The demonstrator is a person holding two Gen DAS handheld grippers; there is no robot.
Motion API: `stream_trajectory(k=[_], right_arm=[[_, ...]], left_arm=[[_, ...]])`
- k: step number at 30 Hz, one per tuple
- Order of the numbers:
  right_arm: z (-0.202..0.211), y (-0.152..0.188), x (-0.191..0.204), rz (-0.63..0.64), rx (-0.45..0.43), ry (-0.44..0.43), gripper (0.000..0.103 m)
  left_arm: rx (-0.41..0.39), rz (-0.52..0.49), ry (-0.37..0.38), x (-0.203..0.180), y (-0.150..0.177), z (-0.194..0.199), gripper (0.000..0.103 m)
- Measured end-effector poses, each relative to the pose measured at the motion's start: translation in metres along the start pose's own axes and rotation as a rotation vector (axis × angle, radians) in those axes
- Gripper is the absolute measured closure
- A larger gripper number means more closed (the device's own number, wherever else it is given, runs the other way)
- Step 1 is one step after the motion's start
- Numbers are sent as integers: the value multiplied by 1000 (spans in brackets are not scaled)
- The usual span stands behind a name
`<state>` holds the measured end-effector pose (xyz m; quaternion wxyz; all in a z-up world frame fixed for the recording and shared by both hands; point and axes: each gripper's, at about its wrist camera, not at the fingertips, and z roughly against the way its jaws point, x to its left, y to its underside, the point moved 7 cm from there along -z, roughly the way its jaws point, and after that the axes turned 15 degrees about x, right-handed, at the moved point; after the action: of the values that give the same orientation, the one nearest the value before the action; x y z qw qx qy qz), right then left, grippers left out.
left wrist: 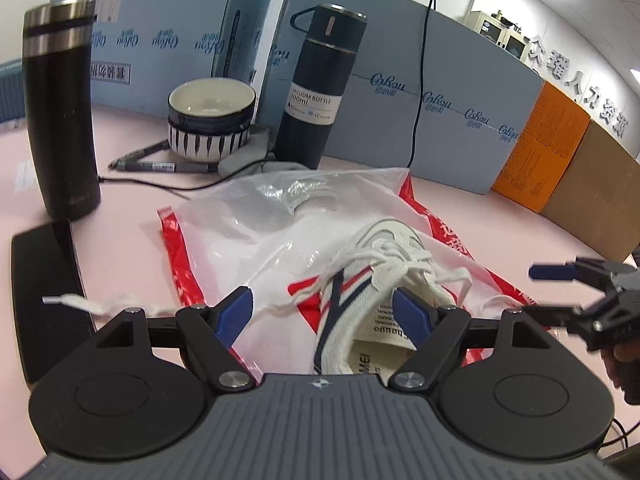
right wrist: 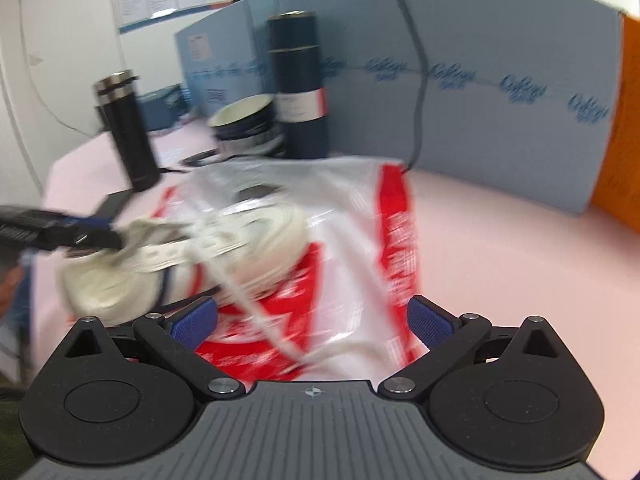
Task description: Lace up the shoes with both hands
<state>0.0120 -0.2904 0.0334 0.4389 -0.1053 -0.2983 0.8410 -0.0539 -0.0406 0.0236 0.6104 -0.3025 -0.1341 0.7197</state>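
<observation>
A white sneaker (left wrist: 380, 280) with navy and red stripes lies on a red and white plastic bag (left wrist: 248, 232), toe pointing away. Its white laces are loose. One lace end (left wrist: 72, 302) trails left over the table, and another loops off to the right. My left gripper (left wrist: 324, 316) is open and straddles the heel end, with its right pad over the shoe's collar. The right gripper (left wrist: 540, 292) shows at the right edge. In the blurred right wrist view, my right gripper (right wrist: 312, 322) is open over the bag. A lace (right wrist: 256, 312) runs between its fingers, untouched. The sneaker (right wrist: 240, 240) lies ahead to the left.
A black tumbler (left wrist: 60, 112), a striped bowl (left wrist: 210, 120), a dark vacuum bottle (left wrist: 320, 88) and pens (left wrist: 160, 166) stand behind the bag. A dark flat device (left wrist: 44, 300) lies at the left. Blue panels, an orange box (left wrist: 548, 144) and a hanging cable close off the back.
</observation>
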Motion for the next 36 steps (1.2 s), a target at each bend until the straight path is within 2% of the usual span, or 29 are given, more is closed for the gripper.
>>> stream_trajectory(k=[3,6,10,12,15,20,22,24,25,27,32,34,36], right_arm=[[-4,-7,-14,82,7,158,2],[-21,-4,-17,287,85,322,2],[-43,9,-6,597,157,414,2],[-48,15,4,709,173,389,2],[-48,22,21,823,183,296,2],[-44,24,34,936,166,203,2],[-43,24,36,975,181,150,9],[-42,23,36,990,212,88,29],[-42,21,36,985,236,53,33],[-45,19,33,971,280,-4,56],[-50,17,28,992,331,-93,68],[-52,17,28,997,355,-142,76],[-53,17,27,983,390,-198,89]], left_arm=[[11,25,7,-1,7,-5,27],[21,30,15,-3,10,-7,27],[29,24,7,-4,9,-10,26],[32,29,4,-4,9,-10,25],[37,44,-2,-1,9,-11,24],[51,65,-10,3,10,-15,23],[59,66,-14,3,10,-16,22],[63,65,-17,3,10,-17,22],[63,66,-18,3,10,-17,22],[64,68,-20,4,10,-17,22],[75,85,-30,7,11,-19,22],[76,94,-35,8,11,-19,22],[74,105,-41,10,11,-19,22]])
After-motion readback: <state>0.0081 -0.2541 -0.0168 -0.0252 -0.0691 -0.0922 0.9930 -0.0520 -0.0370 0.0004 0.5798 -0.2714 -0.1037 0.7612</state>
